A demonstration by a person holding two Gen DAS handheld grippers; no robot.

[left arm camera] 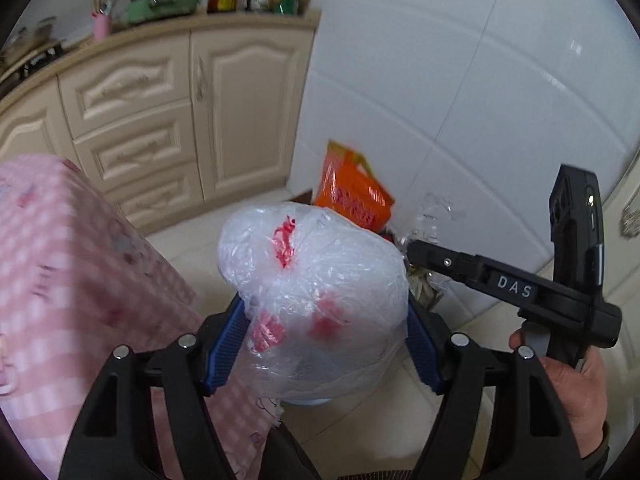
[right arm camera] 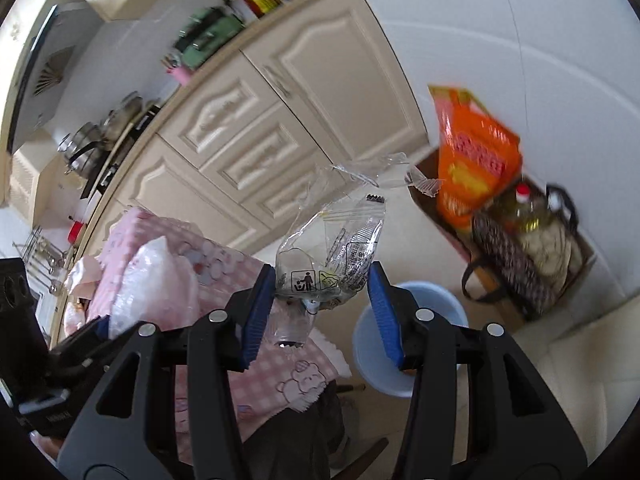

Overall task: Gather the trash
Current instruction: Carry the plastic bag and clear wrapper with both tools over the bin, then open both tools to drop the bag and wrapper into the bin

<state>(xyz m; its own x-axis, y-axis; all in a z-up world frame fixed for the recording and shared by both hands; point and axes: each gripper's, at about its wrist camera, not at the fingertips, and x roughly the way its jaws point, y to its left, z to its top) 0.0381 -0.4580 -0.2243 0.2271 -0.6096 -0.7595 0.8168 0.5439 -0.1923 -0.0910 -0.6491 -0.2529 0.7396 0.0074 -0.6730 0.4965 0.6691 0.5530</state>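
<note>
My left claw (left arm camera: pixel 326 320) is clamped around a crumpled white plastic bag (left arm camera: pixel 316 284) with red print, its blue pads (left arm camera: pixel 226 348) pressing both sides. At nine o'clock of it hangs the pink checked tablecloth (left arm camera: pixel 80 272); at twelve, an orange bag (left arm camera: pixel 352 192) leans by the white tiled wall (left arm camera: pixel 460 80).

My right claw (right arm camera: pixel 320 292) stands fairly wide with a clear wrapper (right arm camera: pixel 332 248) between the pads (right arm camera: pixel 258 312). The wrapper touches the left pad; whether the right pad meets it I cannot tell. A pale blue bin (right arm camera: pixel 456 312) sits on the floor at four o'clock of this claw, partly behind its right finger. At two o'clock stands a cardboard box (right arm camera: pixel 560 292) with an oil bottle (right arm camera: pixel 528 216). Cream cabinets (right arm camera: pixel 280 120) fill eleven o'clock.
</note>
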